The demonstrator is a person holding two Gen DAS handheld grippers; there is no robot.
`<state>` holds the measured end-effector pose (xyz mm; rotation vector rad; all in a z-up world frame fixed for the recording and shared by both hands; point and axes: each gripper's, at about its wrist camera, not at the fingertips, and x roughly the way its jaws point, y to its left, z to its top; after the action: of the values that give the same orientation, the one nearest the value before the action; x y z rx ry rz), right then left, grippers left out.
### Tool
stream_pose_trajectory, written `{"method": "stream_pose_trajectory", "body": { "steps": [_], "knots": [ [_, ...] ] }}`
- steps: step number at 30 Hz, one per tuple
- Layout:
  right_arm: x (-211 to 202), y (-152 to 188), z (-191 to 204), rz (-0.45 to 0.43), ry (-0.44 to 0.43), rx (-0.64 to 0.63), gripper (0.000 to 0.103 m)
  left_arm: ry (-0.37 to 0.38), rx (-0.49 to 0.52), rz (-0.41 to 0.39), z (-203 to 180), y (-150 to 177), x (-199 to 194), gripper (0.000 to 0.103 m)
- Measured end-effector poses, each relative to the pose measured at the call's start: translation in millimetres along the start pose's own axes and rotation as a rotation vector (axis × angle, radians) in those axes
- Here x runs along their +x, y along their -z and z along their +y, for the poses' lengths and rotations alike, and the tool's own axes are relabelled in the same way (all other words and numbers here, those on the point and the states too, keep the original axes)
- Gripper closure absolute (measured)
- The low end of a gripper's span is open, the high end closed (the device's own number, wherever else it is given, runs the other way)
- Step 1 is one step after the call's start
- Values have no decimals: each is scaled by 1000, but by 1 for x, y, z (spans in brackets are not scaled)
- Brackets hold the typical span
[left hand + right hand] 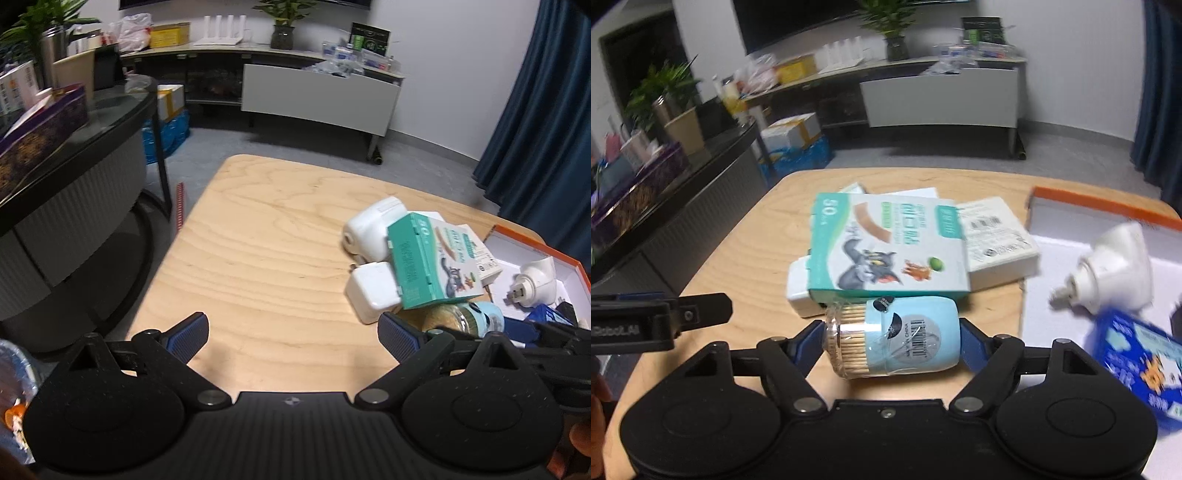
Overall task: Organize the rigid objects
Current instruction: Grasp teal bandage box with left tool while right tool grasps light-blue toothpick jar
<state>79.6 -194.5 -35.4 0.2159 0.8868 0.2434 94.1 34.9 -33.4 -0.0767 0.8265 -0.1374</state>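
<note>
My right gripper (891, 341) is shut on a toothpick jar (894, 338) with a pale blue cap, held sideways just above the wooden table (746, 258); the jar also shows in the left wrist view (463, 317). Behind it lie a green bandage box (886, 245), a white box (997, 236) and a white charger (373, 291). A white adapter (1115, 266) and a blue box (1141, 365) lie in the orange-rimmed white tray (1071, 236). My left gripper (291, 336) is open and empty over bare table, left of the pile.
A white rounded device (373, 229) lies behind the charger. A dark glass-topped counter (74, 155) with boxes stands left of the table. A low white cabinet (317, 99) runs along the far wall. A blue curtain (546, 110) hangs at right.
</note>
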Motion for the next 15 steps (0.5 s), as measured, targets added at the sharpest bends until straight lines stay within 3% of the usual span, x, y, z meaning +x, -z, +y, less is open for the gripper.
{"method": "stream_pose_trajectory", "body": {
  "steps": [5,8,12,15],
  "knots": [
    [-28,16,-15,-12,19,6,13,24,40,-7,-14,-9,13,2],
    [-46,25,-18,-37,41,-8,13,25,79,-50,-24,-27,19,2],
    [-63,33,-26,-56,21,36,13,-28,152,-133,-43,-60,28,2],
    [-70,38,-27,-64,21,46,13,-73,263,-117,-60,-69,44,3]
  ]
}}
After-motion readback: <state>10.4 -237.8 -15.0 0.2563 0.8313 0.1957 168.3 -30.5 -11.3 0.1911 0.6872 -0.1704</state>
